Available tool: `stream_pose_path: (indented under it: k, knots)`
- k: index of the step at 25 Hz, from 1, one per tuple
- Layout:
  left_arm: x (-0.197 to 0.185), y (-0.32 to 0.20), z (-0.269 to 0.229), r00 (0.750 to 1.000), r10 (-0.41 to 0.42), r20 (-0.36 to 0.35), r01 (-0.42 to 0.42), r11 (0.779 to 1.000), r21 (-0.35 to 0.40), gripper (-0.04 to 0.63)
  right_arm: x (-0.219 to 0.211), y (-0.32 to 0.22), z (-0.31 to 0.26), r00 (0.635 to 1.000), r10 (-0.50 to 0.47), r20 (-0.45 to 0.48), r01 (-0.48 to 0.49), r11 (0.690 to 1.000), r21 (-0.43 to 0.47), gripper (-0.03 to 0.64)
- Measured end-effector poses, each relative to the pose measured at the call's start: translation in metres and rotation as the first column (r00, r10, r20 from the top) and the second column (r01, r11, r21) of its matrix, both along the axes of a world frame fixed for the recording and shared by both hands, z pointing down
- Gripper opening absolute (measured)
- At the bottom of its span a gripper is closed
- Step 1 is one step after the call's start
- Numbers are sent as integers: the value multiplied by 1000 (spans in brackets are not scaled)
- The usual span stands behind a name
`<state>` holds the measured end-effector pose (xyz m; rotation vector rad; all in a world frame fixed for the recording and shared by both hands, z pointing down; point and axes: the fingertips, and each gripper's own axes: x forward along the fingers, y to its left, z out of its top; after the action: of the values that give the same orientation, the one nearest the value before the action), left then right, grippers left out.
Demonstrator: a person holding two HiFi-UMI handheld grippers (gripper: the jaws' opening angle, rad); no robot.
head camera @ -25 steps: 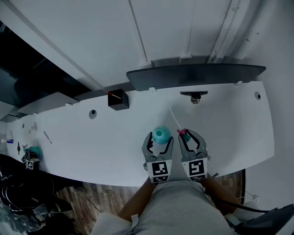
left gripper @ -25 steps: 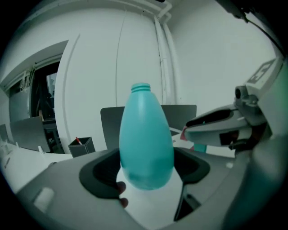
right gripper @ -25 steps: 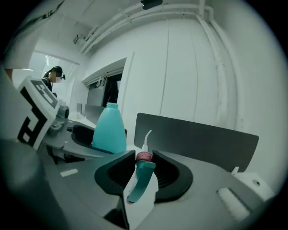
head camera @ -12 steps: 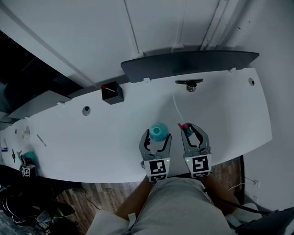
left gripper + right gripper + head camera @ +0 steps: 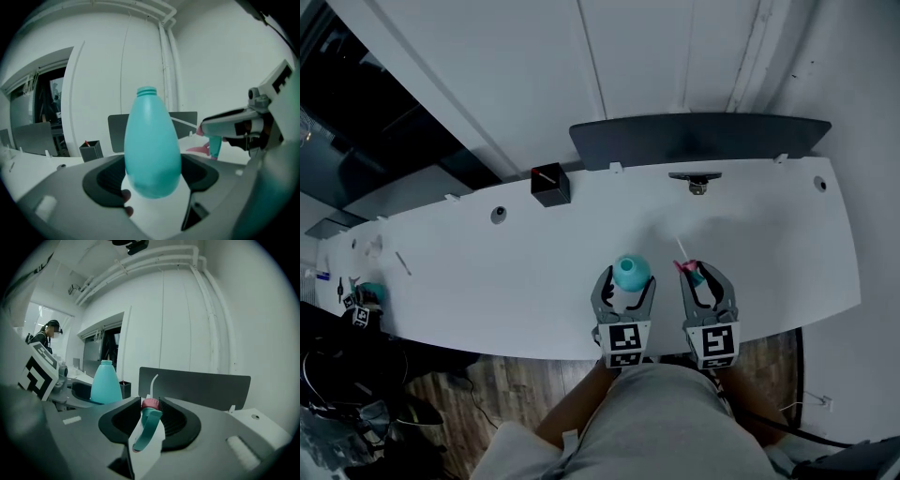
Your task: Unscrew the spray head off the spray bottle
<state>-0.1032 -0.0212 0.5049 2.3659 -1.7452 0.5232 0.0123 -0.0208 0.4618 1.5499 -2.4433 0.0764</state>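
The smooth teal teardrop plastic bottle [image 5: 152, 150] stood upright at lower centre of the head view, its bare threaded neck pointing up, clamped by the left gripper [image 5: 625, 287]. Just right of it, the right gripper [image 5: 705, 283] pinched the white-and-teal plastic spray head [image 5: 146, 425], its thin dip tube [image 5: 153, 380] pointing upward.

A long white surface [image 5: 769, 244] with a curved near edge is running along the wall. A dark panel [image 5: 703, 141] is standing upright along its far edge, with a small dark clamp [image 5: 695, 181] sitting just before it. A black box [image 5: 550, 186] is standing near the back, left of the panel. A thin stick [image 5: 402, 265] and a small teal thing [image 5: 367, 295] are lying towards the left end. The left tongs [image 5: 628, 279] are gripping the spray bottle [image 5: 630, 272] over the near edge; whether its base is touching cannot be told.
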Motion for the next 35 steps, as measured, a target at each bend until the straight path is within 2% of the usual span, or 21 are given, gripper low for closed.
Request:
stream_pose_path:
  k: [3, 6, 12, 16, 21, 28, 35]
  knots:
    - [22, 23, -6, 1000, -1, -2, 1, 1000, 16, 367, 23, 21, -4, 1000, -7, 18, 6, 1000, 20, 123]
    - [45, 45, -5, 1000, -7, 22, 6, 1000, 22, 367, 51, 44, 4, 999, -8, 39, 8, 1000, 1, 123]
    - [56, 111, 18, 997, -70, 30, 72, 995, -67, 367, 84, 95, 17, 994, -2, 108, 8, 999, -49, 123]
    - [52, 139, 23, 994, -90, 61, 95, 992, -78, 367, 82, 126, 26, 989, -20, 146, 30, 997, -64, 123]
    - [55, 147, 21, 998, -49, 48, 53, 996, -74, 367, 82, 135, 23, 982, 33, 187, -19, 997, -74, 123]
    - [45, 136, 5, 1000, -19, 24, 20, 999, -35, 367, 59, 131, 6, 990, 12, 144, -6, 999, -42, 118]
    - [40, 127, -2, 1000, 19, -15, -19, 1000, -14, 367, 25, 135, 3, 992, -20, 129, 27, 998, -53, 118]
